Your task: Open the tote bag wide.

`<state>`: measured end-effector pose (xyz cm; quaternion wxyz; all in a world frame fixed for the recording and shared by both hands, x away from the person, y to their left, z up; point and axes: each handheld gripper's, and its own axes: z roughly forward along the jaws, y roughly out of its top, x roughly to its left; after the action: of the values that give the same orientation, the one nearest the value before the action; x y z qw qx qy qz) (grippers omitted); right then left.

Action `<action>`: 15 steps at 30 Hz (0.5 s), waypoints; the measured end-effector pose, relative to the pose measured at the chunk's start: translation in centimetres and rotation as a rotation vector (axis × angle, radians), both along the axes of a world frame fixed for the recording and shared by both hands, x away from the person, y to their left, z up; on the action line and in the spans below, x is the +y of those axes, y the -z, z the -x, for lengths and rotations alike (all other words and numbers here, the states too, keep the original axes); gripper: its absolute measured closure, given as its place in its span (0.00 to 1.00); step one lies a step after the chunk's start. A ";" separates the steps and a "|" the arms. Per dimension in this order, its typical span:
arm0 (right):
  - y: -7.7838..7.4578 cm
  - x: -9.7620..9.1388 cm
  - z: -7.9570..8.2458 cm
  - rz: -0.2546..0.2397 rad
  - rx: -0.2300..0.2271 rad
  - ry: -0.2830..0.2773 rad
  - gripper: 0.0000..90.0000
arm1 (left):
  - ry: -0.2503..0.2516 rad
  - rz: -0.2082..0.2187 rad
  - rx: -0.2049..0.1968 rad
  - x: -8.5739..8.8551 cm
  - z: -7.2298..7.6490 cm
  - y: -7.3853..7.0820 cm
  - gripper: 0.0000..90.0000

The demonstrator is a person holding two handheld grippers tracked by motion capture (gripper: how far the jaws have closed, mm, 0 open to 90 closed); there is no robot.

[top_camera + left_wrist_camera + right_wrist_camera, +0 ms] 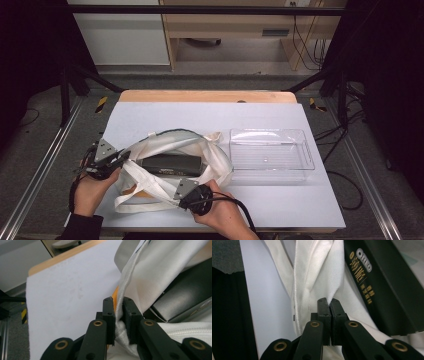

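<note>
Tote bag (165,165), near-left desk (280,200) corner: left hand-held gripper (121,157) and right hand-held gripper (181,192) clamp opposite rim sides, box (172,164) lying lengthwise between.

White cloth bag (165,170) on table (280,200), dark box (172,163) inside, clear tray (271,150) beside

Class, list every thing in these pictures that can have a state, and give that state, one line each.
Cloth bag: lying on the table, mouth held open.
Dark box: lying inside the bag, closed.
Clear tray: empty, beside the bag.
Left gripper: shut on the bag's edge.
Right gripper: jaws together; I cannot tell whether cloth is pinched between them.
</note>
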<state>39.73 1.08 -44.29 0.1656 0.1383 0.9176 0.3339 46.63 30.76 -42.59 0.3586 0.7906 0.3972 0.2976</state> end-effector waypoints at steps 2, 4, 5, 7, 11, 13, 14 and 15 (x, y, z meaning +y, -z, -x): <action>0.4 0.1 0.1 0.015 0.004 -0.011 0.99 | 0.002 -0.008 0.008 -0.1 -0.1 0.4 0.91; 0.7 0.2 0.1 0.018 0.004 -0.008 0.99 | 0.000 0.002 0.017 0.1 -0.1 0.6 0.91; 0.9 0.2 0.0 0.020 0.008 -0.009 0.99 | -0.001 0.013 0.020 0.2 -0.1 0.7 0.91; 1.0 0.1 -0.1 0.013 0.016 -0.008 0.99 | 0.004 0.019 0.030 0.3 -0.1 0.9 0.91; 1.2 0.0 -0.2 0.012 0.028 -0.010 0.99 | 0.010 0.022 0.036 0.3 -0.1 1.3 0.90; 1.1 0.0 -0.2 0.004 0.037 -0.010 0.95 | 0.009 0.024 0.039 0.3 0.0 1.2 0.90; 0.9 0.0 -0.3 0.007 0.047 -0.016 0.91 | 0.012 0.023 0.042 0.3 0.0 1.1 0.90; 0.7 0.1 -0.3 0.001 0.055 -0.019 0.85 | 0.014 0.021 0.043 0.2 0.0 1.1 0.90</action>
<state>39.99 1.17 -45.01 0.1371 0.1389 0.9232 0.3311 46.62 30.99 -43.66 0.3604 0.7957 0.4026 0.2736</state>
